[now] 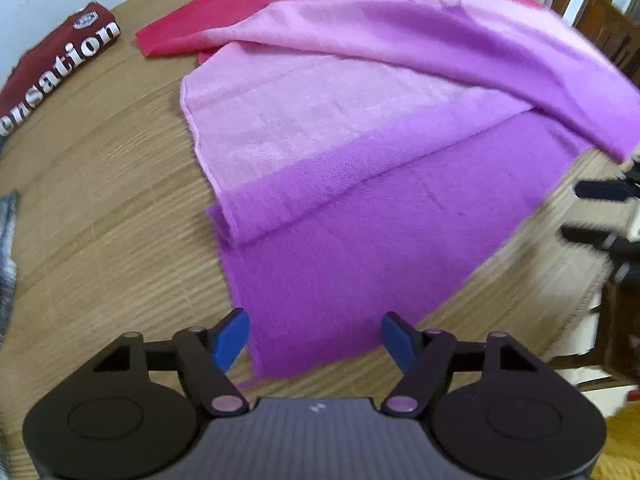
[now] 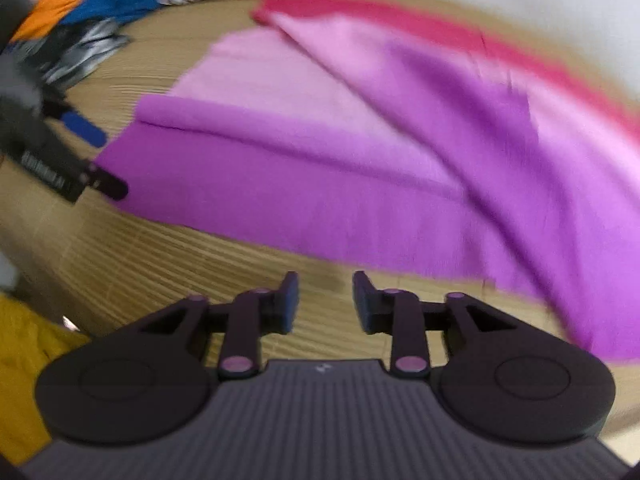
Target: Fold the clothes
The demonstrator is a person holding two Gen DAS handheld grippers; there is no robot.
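Left wrist view: we look steeply down at a wooden table [image 1: 100, 208] on which a large shawl [image 1: 360, 208] lies, shading from crimson at the far edge through pale pink to deep purple nearest us. It is already doubled over itself, with an upper layer draped diagonally across the lower one. Our left gripper [image 1: 316, 338] hangs just above the near purple corner, its blue-padded jaws spread wide with nothing pinched between them. At the far left lies a folded maroon garment [image 1: 60, 60] with white lettering. The dark fingers of our right gripper [image 1: 592, 212] show at the right edge, beside the purple hem.

Right wrist view: this picture is blurred. Our right gripper [image 2: 325, 300] sits over bare table [image 2: 140, 264] just short of the shawl's [image 2: 320, 184] near purple edge, jaws apart and empty. The left gripper [image 2: 100, 160] enters from the left at the purple corner. A heap of other clothes [image 2: 80, 20], blue, orange and grey, sits at the far left, and something yellow [image 2: 24, 360] lies low on the left.

We judge the shawl to be light, soft and limp, with a slightly fuzzy weave that should grip well in the pads. It will sag and drag rather than hold shape, so we would pinch it at two near purple corners, catching every layer, and lift both together.
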